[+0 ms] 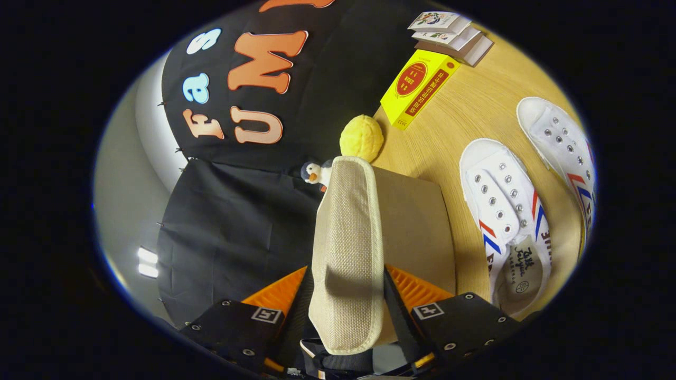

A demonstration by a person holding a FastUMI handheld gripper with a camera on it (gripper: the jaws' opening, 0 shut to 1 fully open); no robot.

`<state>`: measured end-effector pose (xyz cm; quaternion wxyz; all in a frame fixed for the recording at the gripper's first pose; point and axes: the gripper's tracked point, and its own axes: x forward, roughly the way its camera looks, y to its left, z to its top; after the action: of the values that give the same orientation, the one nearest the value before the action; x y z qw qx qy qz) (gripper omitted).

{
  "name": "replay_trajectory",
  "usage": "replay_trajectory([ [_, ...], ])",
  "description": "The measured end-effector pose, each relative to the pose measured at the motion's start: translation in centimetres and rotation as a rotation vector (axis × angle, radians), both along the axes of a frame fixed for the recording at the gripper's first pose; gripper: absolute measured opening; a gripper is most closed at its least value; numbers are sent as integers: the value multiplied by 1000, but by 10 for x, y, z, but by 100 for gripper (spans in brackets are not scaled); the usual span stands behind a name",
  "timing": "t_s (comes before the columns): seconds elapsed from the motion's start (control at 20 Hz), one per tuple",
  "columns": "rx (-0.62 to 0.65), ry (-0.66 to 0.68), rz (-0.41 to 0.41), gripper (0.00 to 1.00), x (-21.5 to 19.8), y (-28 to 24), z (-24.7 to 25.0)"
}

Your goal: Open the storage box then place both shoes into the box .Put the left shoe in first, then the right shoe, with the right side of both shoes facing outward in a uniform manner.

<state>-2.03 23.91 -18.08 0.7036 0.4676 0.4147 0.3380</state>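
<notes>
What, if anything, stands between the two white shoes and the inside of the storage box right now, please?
The box's beige lid does: the tool is shut on it, holding it edge-on over the storage box. How far it is open cannot be told. The shoes lie on the table beside the box.

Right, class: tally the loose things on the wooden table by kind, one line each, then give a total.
White canvas shoes: 2
Fabric storage box, its lid clamped in the gripper: 1
Yellow carton: 1
Stacked booklets: 3
Yellow plush ball: 1
Toy penguin: 1
Total: 9

Wooden tabletop (pixel 475 105), black cloth wall (pixel 232 232)
</notes>
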Motion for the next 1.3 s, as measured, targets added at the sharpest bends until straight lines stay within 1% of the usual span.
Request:
replay_trajectory([
  [0.05, 13, -7, -13, 71, 1, -1, 9],
  [0.1, 10, -27, -27, 60, 4, -2, 16],
  [0.15, 7, -54, -26, 53, 3, -2, 25],
  [0.25, 20, -100, -30, 47, 0, -1, 48],
  [0.3, 21, -126, -37, 38, 0, 0, 60],
  [0.35, 12, -150, -46, 33, 0, 0, 70],
  [0.4, 2, -175, -55, 22, -1, 3, 81],
  [0.45, -3, -199, -61, 18, -1, 5, 90],
  [0.5, -5, -218, -67, 11, -2, 10, 101],
  [0.6, 0, -241, -64, 4, -7, 24, 117],
  [0.8, 32, -284, -40, 4, -16, 63, 148],
  [1.15, 25, -335, 15, 4, -28, 150, 177],
  [1.3, -12, -363, 60, 12, -35, 186, 178],
])
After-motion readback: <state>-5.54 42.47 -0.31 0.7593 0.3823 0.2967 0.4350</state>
